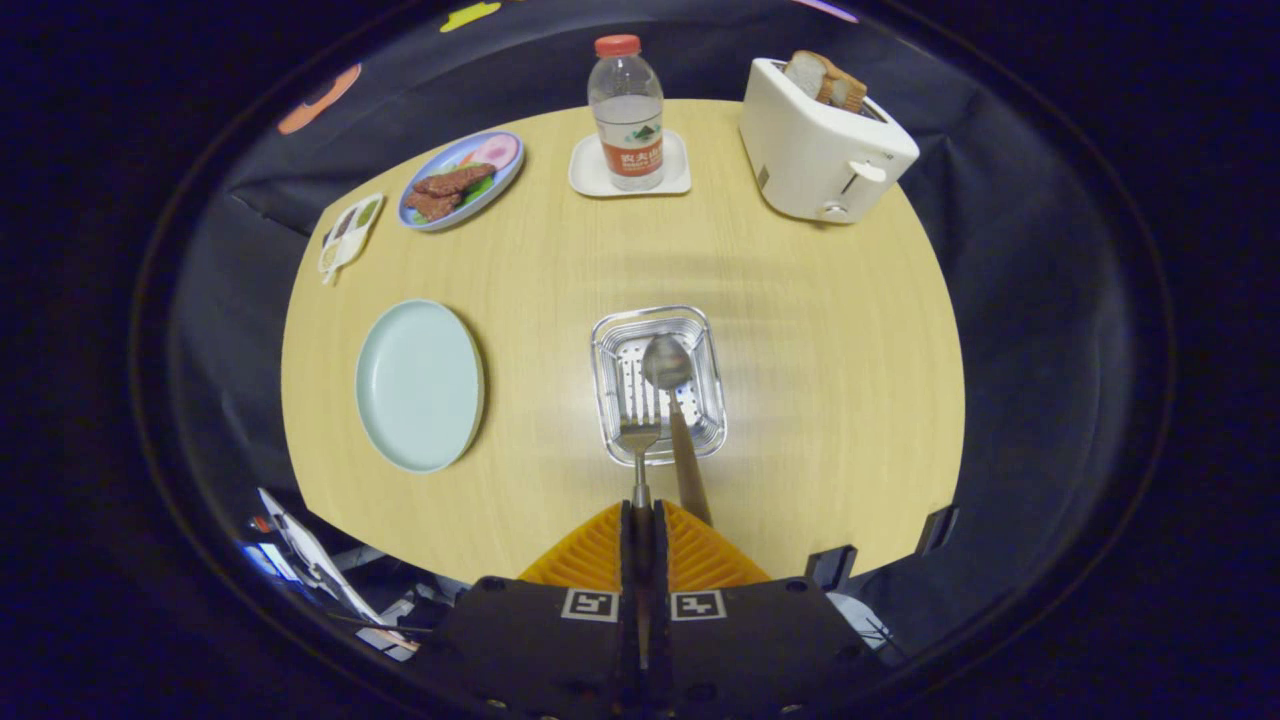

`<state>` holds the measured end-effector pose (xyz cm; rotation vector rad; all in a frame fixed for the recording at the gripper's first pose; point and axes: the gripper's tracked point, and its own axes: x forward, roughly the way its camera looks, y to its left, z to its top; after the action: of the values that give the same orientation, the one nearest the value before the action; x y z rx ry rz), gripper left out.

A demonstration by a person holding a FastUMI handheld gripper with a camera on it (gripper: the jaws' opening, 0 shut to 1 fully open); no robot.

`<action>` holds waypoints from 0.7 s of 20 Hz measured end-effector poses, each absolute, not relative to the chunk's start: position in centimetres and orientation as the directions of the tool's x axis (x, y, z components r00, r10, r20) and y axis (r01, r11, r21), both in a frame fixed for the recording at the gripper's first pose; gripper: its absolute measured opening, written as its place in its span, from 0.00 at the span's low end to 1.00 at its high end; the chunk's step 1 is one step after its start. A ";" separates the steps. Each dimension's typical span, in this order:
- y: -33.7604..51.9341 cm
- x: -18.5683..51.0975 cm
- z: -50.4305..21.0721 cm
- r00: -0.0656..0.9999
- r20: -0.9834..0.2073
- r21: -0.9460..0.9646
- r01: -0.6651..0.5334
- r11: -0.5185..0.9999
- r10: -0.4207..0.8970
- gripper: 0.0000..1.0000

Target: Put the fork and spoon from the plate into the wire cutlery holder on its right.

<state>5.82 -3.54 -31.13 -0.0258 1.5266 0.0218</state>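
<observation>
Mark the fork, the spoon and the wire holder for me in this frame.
fork [638, 432]: gripper view, at the base of its tines, handle clamped between the fingers.
spoon [667, 362]: gripper view, on its bowl, over the holder.
wire holder [612, 330]: gripper view, on its far left rim.
gripper [640, 520]: gripper view, shut on the fork handle.

Pale plate [420, 385] bare at left, wire cutlery holder [659, 383] to its right, spoon [668, 362] leaning inside, fork [638, 425] tines over its near rim, handle pinched in gripper [641, 520].

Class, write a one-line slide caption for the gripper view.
Gripper shut on fork above wire holder, spoon alongside; plate bare.
</observation>
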 end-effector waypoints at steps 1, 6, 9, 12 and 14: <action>-3.8 6.4 -31.3 0.034 -0.999 -0.022 -0.041 0.999 -0.021 0.04; -3.8 7.1 -32.0 -0.083 -0.996 -0.033 -0.098 0.995 -0.041 0.04; -3.5 8.0 -32.4 -0.082 -0.995 -0.043 -0.132 0.990 -0.054 0.04; -3.1 8.3 -32.4 -0.081 -0.995 -0.039 -0.147 0.988 -0.051 0.07; -2.9 8.9 -32.3 -0.048 -0.998 -0.040 -0.153 0.987 -0.048 0.10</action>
<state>8.94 -2.87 -32.28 -0.1561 1.6189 0.0859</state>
